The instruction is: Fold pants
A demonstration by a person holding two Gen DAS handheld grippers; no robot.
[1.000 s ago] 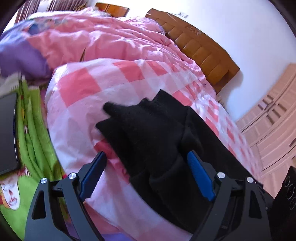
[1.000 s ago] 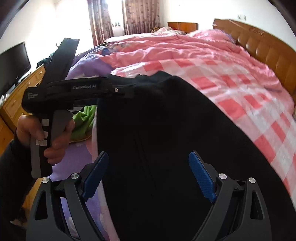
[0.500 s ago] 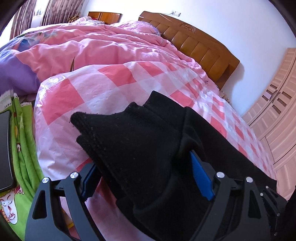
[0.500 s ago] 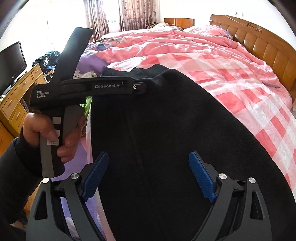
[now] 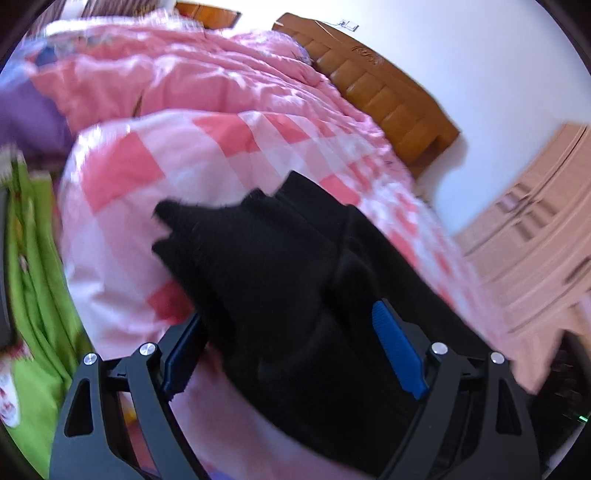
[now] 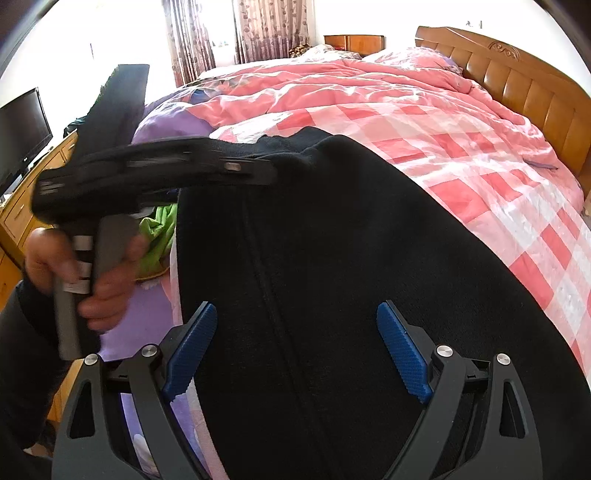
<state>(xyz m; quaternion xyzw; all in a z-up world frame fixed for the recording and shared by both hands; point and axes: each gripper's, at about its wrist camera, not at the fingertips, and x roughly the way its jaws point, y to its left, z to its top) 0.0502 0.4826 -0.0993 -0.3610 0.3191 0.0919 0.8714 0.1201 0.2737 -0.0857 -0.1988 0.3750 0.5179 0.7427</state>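
— Fingers, state?
— Left gripper (image 5: 295, 343): blue pads (image 5: 397, 350) spread wide, black cloth bunched up between them, left pad partly covered; no clamping visible. Right gripper (image 6: 297, 350): pads (image 6: 400, 354) equally wide apart, poised over flat cloth, nothing pinched.

— Task item, location?
— Black pants (image 6: 332, 258): spread across near edge of bed, on pink-and-white checked sheet (image 6: 480, 147). Far end raised into pointed folds (image 5: 221, 236) ahead of left gripper. Centre seam running near to far between right pads.

— Handling?
— Hand (image 6: 92, 266) wrapped around grey handle of left gripper, seen blurred at left in right wrist view; dark sleeve (image 6: 22, 350) below. Tip of that tool against far left corner of pants; actual contact not certain.

— Surroundings?
— Pink quilt (image 6: 332, 85) rumpled beyond checked sheet. Purple bedding (image 6: 166, 125) and green cloth (image 6: 159, 236) at left. Wooden headboard (image 6: 517, 85) far right. Television (image 6: 22, 129) on wooden dresser (image 6: 22, 210) far left. Patterned curtains (image 6: 240, 33) at far wall. Pale wardrobe doors (image 5: 535, 229) at right in left wrist view.
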